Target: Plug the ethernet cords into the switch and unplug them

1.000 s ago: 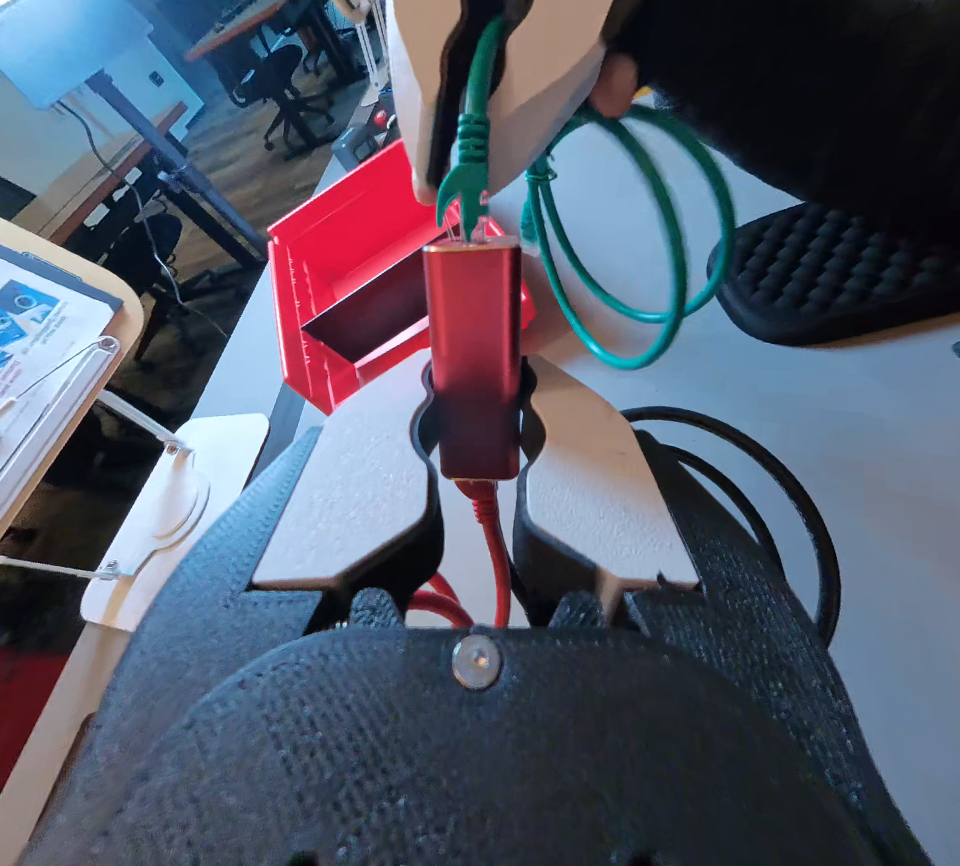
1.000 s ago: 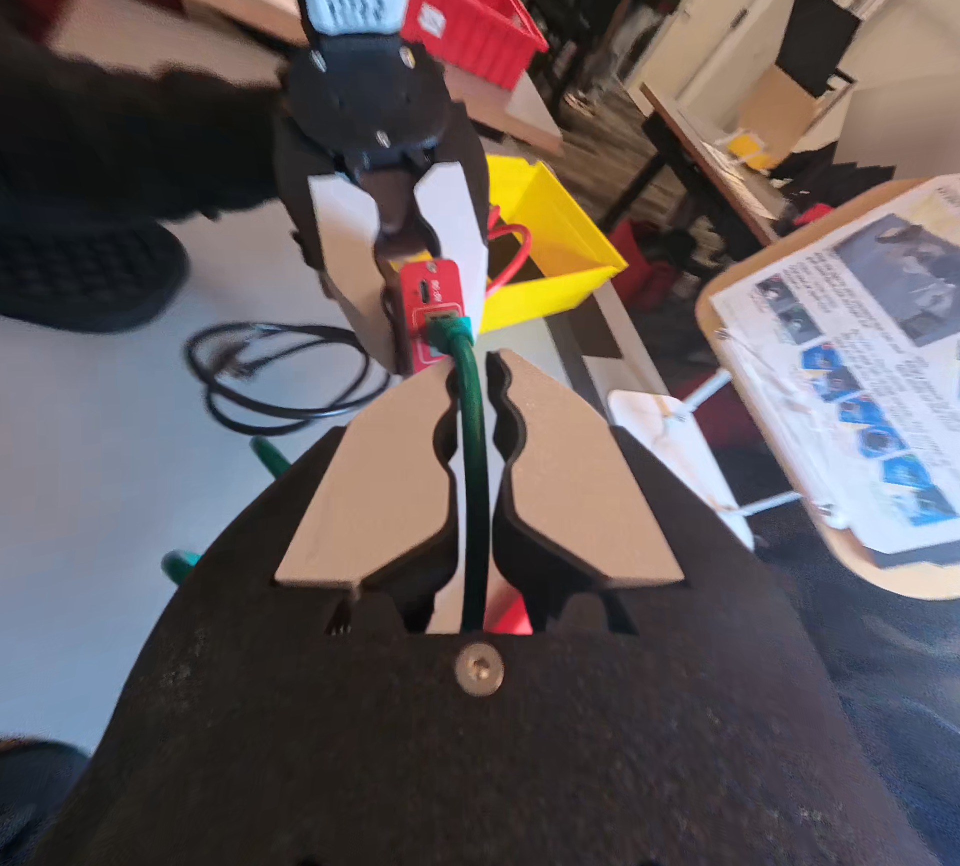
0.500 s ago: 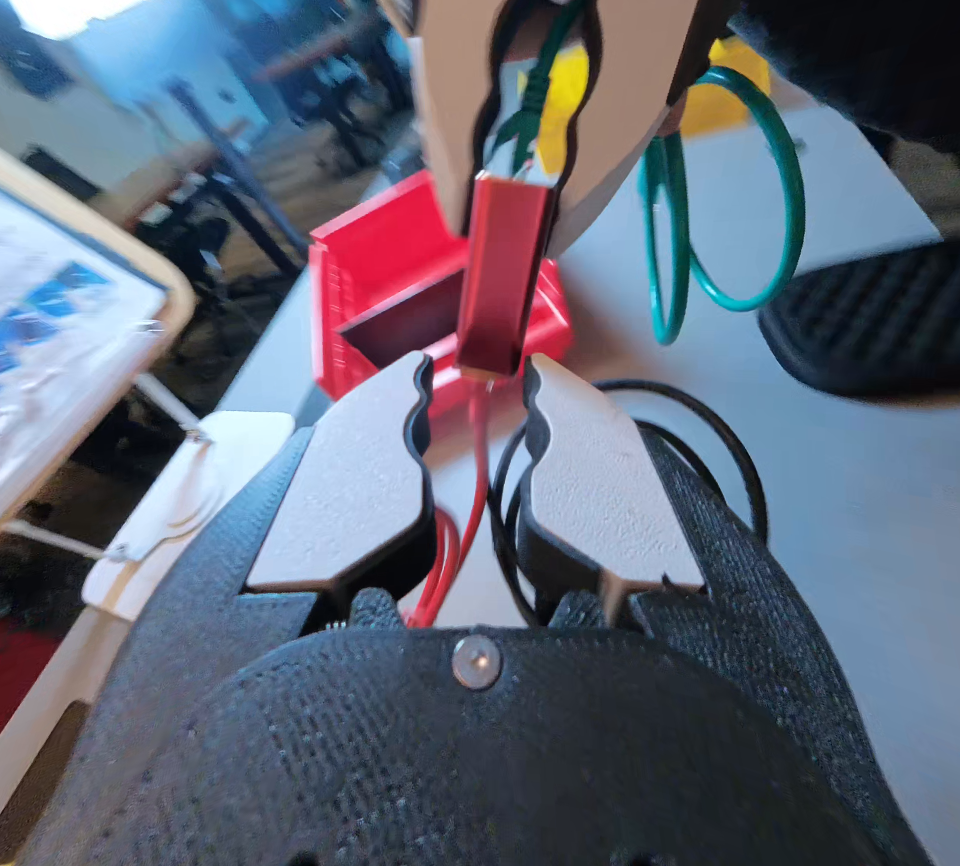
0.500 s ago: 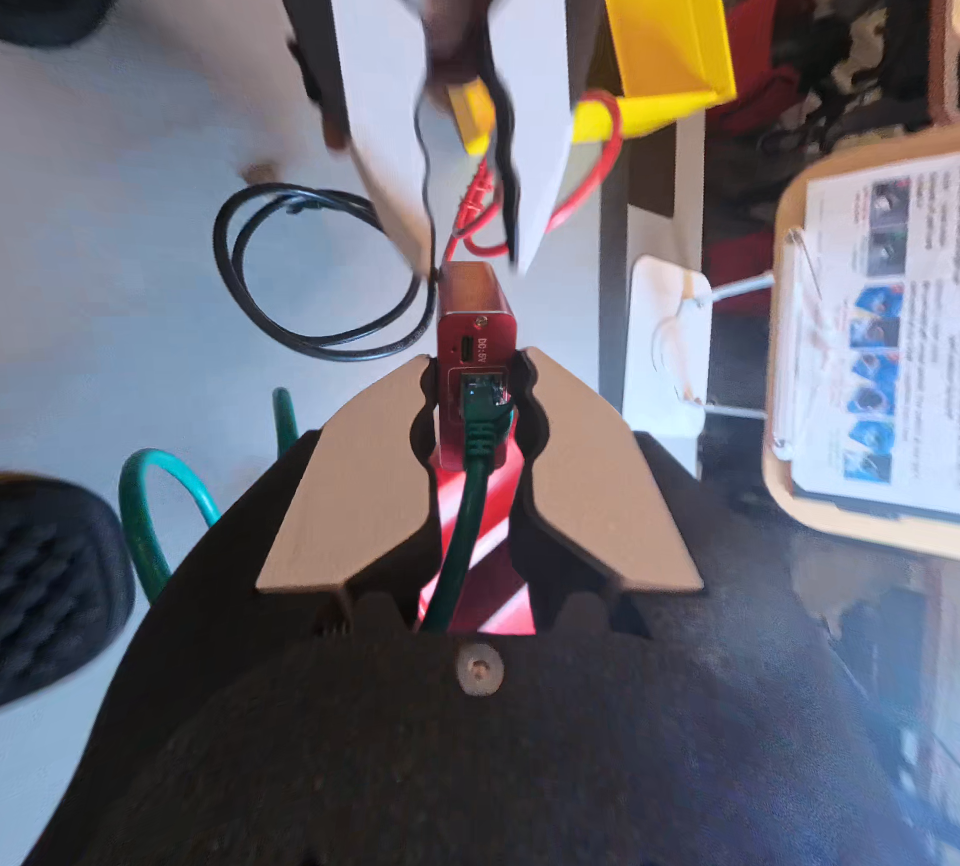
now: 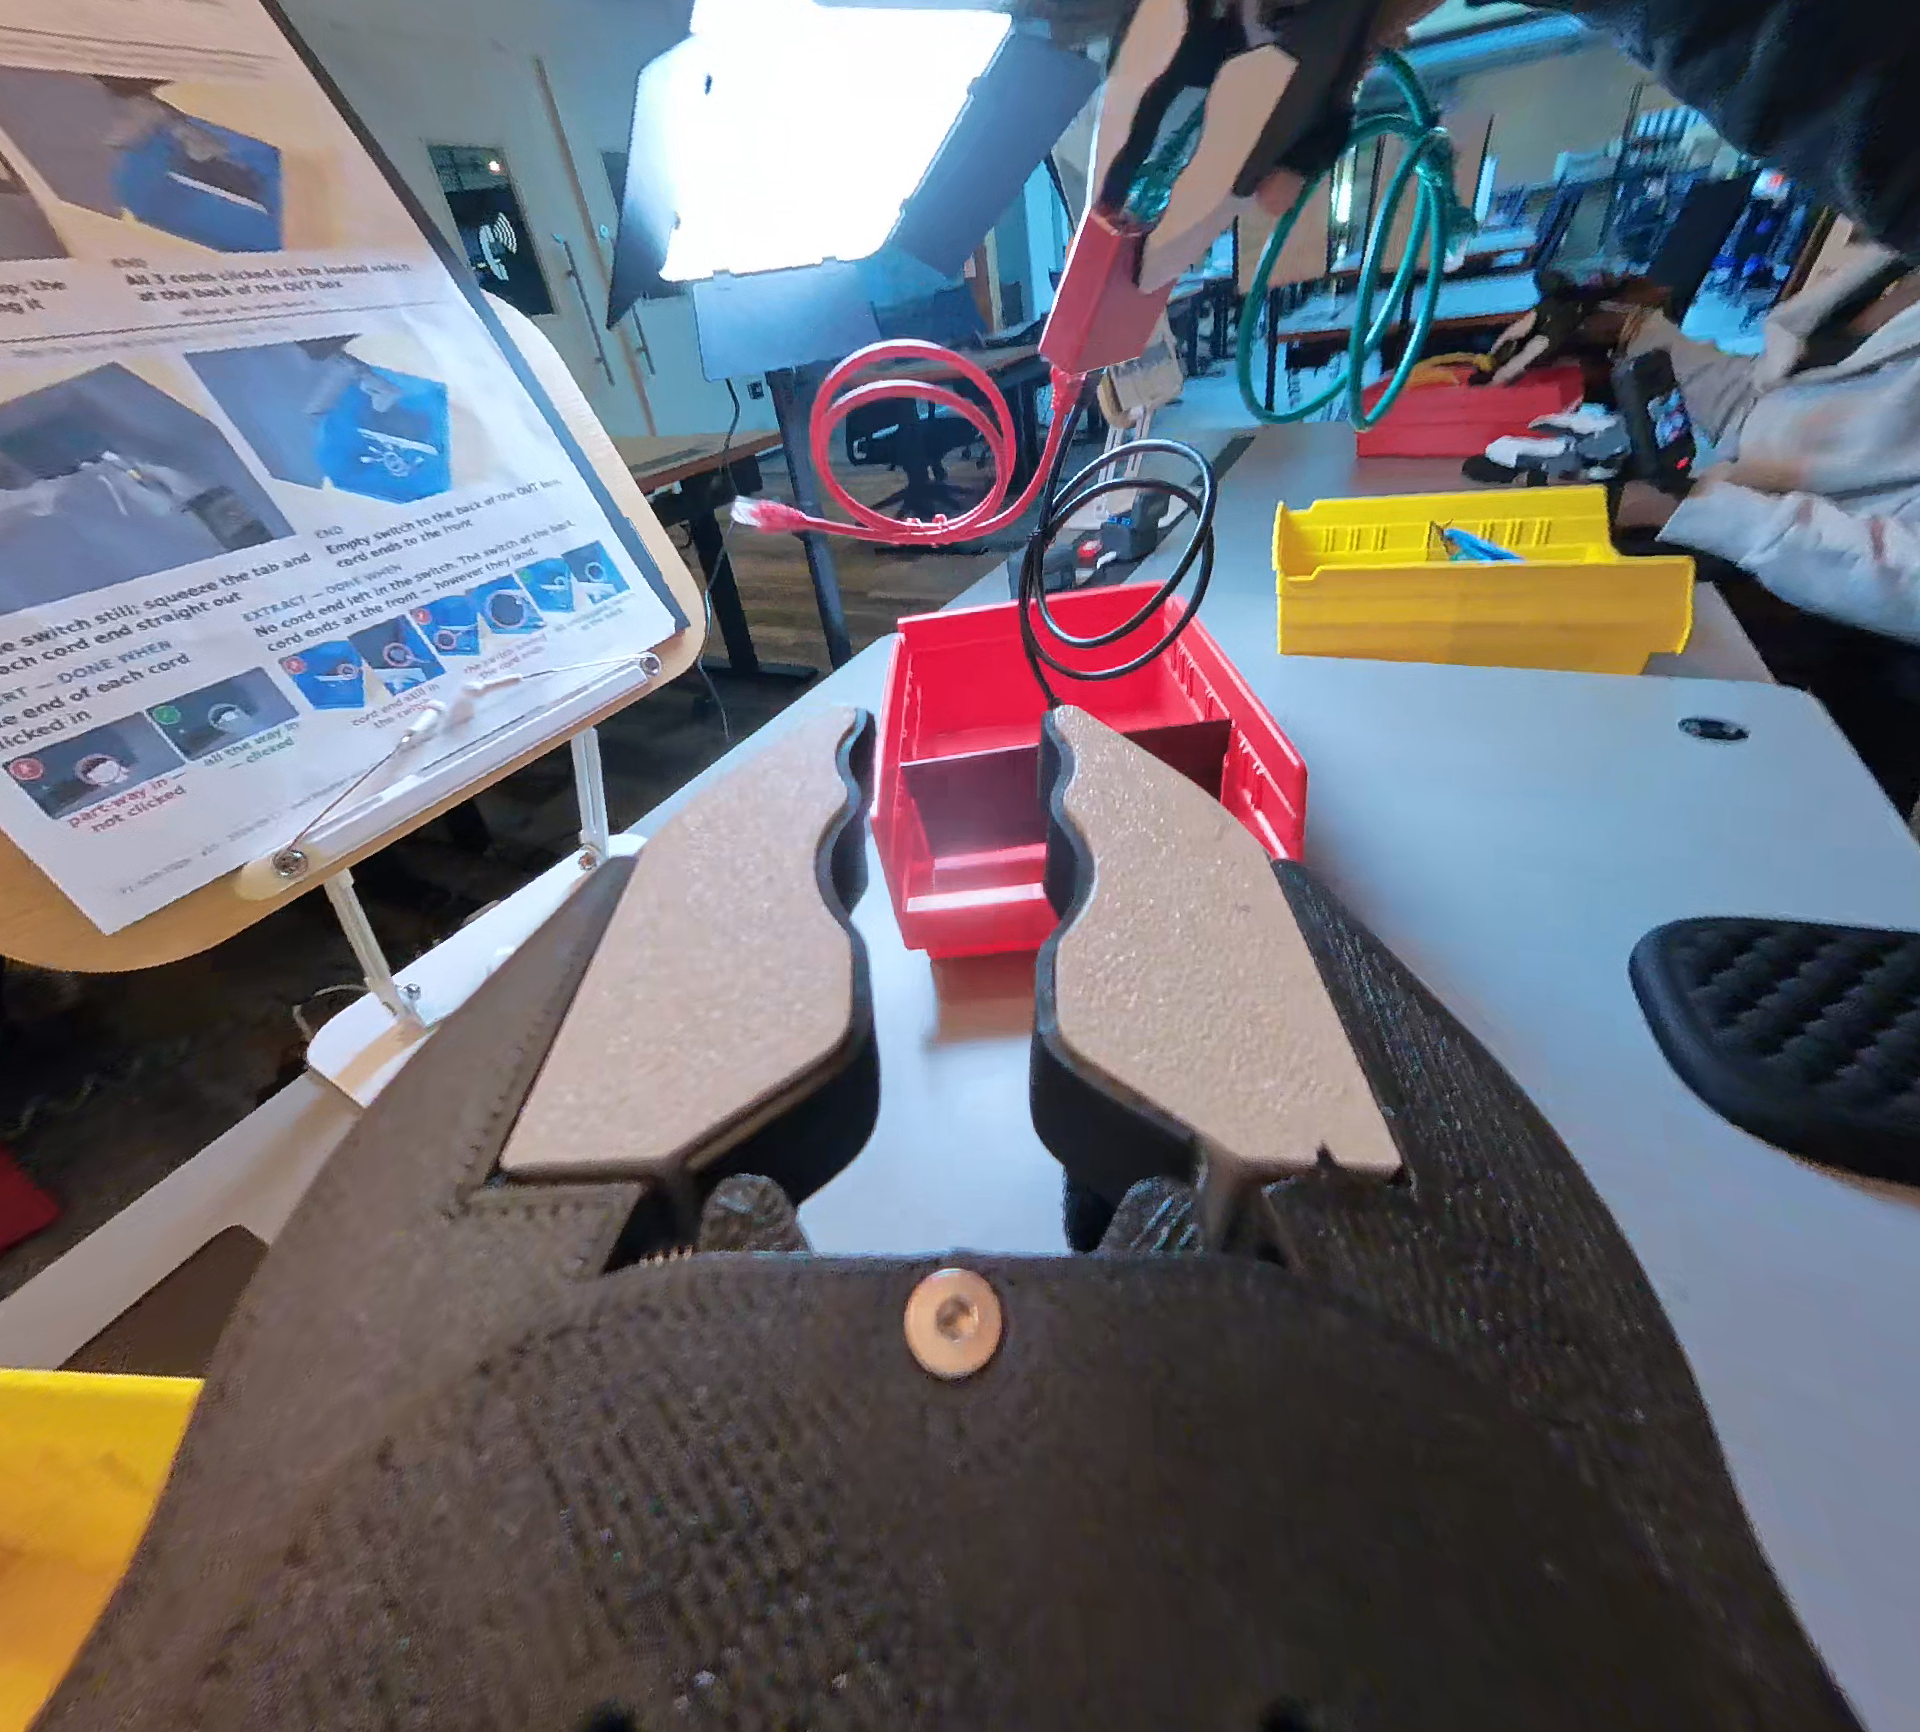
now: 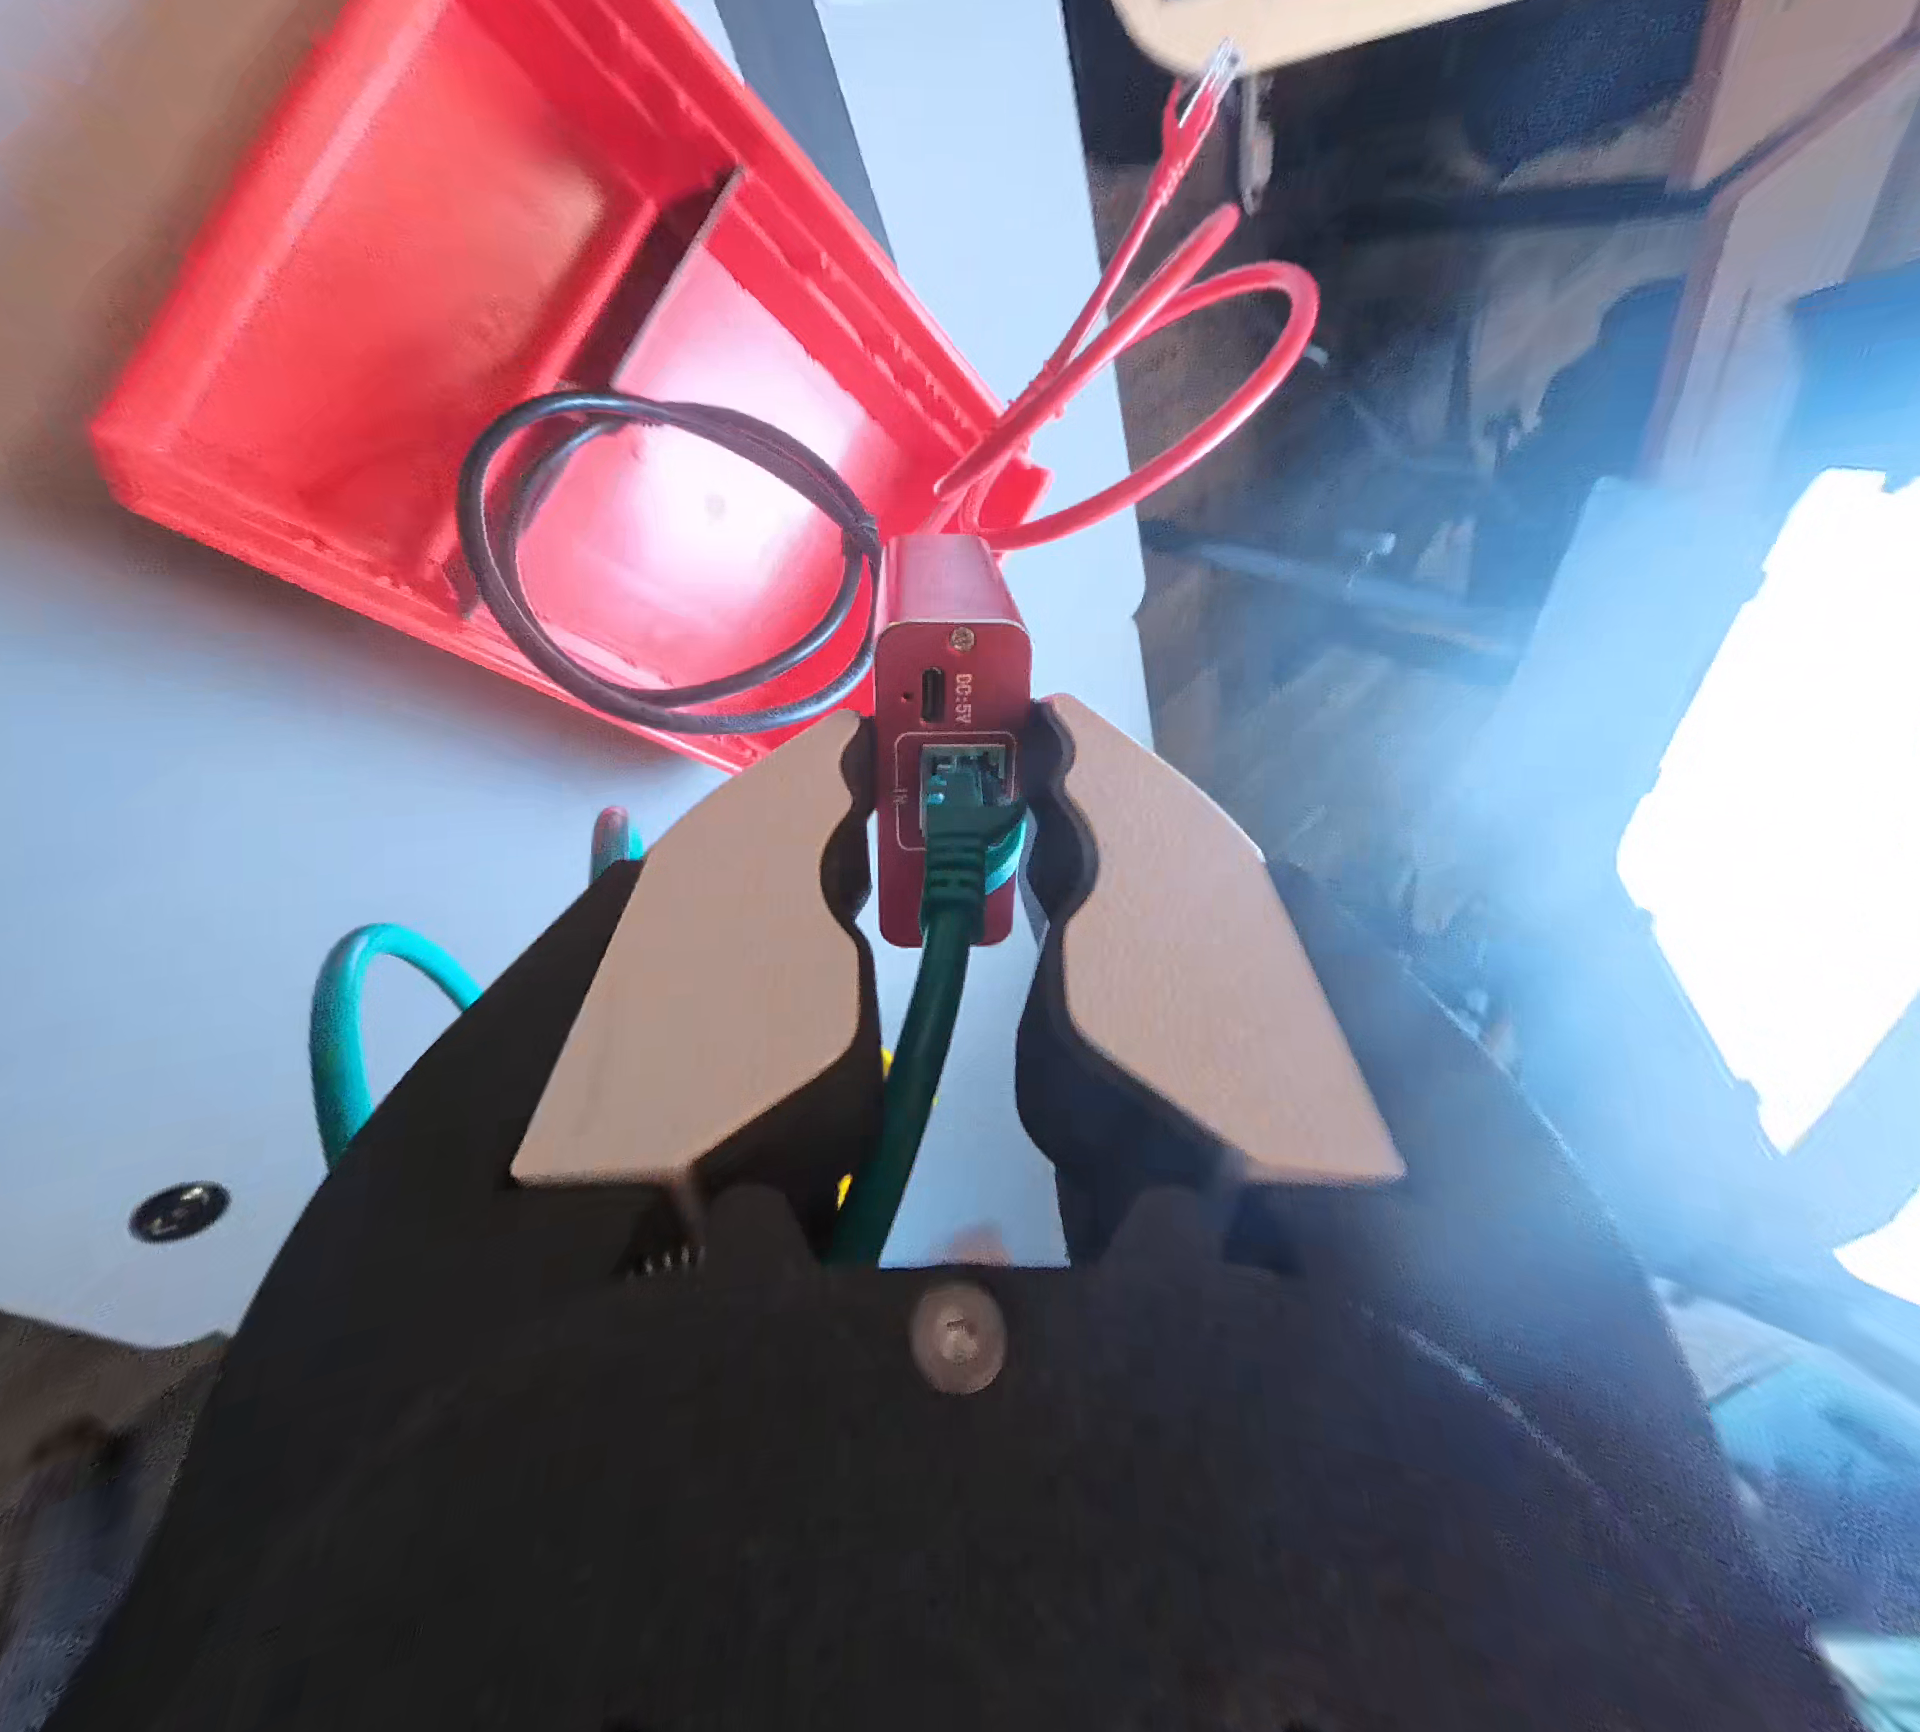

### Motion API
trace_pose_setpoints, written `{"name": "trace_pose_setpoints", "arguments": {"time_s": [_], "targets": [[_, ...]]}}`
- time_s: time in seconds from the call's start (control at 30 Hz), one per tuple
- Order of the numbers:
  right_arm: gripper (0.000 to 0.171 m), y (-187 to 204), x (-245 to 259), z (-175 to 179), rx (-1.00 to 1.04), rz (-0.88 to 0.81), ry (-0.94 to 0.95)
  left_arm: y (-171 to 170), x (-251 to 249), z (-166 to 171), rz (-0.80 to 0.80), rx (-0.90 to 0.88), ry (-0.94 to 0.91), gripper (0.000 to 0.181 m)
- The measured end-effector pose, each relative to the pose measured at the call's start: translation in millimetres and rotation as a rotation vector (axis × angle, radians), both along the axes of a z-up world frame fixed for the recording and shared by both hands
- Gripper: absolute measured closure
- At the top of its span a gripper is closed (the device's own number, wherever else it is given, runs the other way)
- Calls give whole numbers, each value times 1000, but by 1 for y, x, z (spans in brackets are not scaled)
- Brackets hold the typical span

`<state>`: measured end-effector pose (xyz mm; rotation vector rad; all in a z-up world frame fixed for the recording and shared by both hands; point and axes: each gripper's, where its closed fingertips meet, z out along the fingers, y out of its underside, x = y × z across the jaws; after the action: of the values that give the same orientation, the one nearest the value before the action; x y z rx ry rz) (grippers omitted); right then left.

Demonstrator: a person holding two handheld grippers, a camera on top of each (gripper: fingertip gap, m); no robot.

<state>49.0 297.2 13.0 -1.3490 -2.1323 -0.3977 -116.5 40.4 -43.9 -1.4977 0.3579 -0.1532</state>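
So the right tool (image 6: 951, 835) clamps the red switch (image 6: 951, 747) above the white worktop (image 5: 1507, 809); left tool (image 5: 951, 809) gapes empty, red bin (image 5: 1081, 747) just ahead.

Printed writing stands in two places. An instruction sheet (image 5: 312, 435) clipped to a tilted wooden board (image 5: 582, 394) carries headings, lines of black text, and small coloured captions under its photo panels. The red switch (image 6: 951, 726) bears a short white marking beside a small slot on its end face, above the port that holds the green cord (image 6: 935, 955).
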Motion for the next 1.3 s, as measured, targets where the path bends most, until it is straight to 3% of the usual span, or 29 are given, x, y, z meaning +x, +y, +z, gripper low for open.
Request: {"name": "trace_pose_setpoints", "arguments": {"time_s": [0.23,0.47,0.63,0.77,0.9,1.03,1.13,1.23,1.3], "targets": [[144,53,-16,-95,-12,-89,-212,4,-1,-12,38,-41,96,152],[144,75,-39,-178,-159,-102,-231,5,-12,-16,43,-48,58,153],[142,76,-53,-208,-164,-58,-280,7,-17,-19,46,-56,38,154],[142,73,-62,-231,-39,98,-384,8,-13,-21,38,-64,43,154],[143,62,-79,-251,153,383,-425,7,-9,-19,38,-62,65,154],[143,59,-85,-245,225,407,-384,6,-10,-17,34,-56,47,154],[127,57,-91,-220,167,322,-268,8,-11,-20,28,-64,26,154],[110,38,-101,-190,0,237,-102,9,-12,-23,31,-77,26,154],[108,13,-110,-167,-130,222,16,9,-12,-23,31,-77,26,154]]}}
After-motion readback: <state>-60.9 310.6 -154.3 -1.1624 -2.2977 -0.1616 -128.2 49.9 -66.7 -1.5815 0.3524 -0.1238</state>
